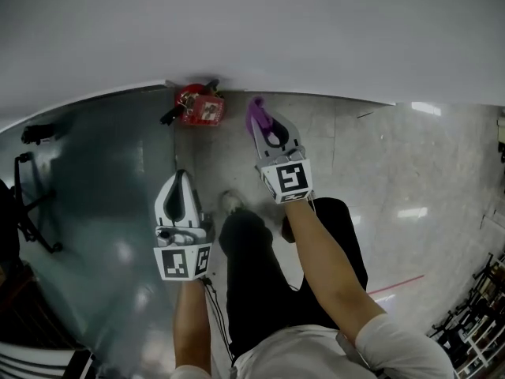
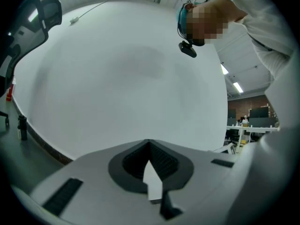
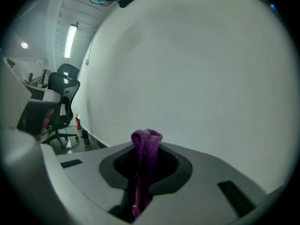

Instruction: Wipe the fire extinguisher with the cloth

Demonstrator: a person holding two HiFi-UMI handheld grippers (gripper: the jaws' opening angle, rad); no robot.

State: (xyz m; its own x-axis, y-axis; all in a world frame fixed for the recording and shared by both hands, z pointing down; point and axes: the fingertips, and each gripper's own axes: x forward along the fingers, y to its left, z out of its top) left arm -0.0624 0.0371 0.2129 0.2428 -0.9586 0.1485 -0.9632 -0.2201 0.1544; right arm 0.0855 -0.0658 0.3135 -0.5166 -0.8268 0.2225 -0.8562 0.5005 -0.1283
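Your right tool [image 1: 260, 129] pinches the cloth [image 1: 254, 110]; your left tool [image 1: 181, 176] is closed, empty. The extinguisher [image 1: 197, 106] by the wall [image 1: 316, 38] looks small, details unclear.

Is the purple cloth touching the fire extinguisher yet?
Apart. The head view shows bare floor between the purple cloth in the right gripper and the fire extinguisher.
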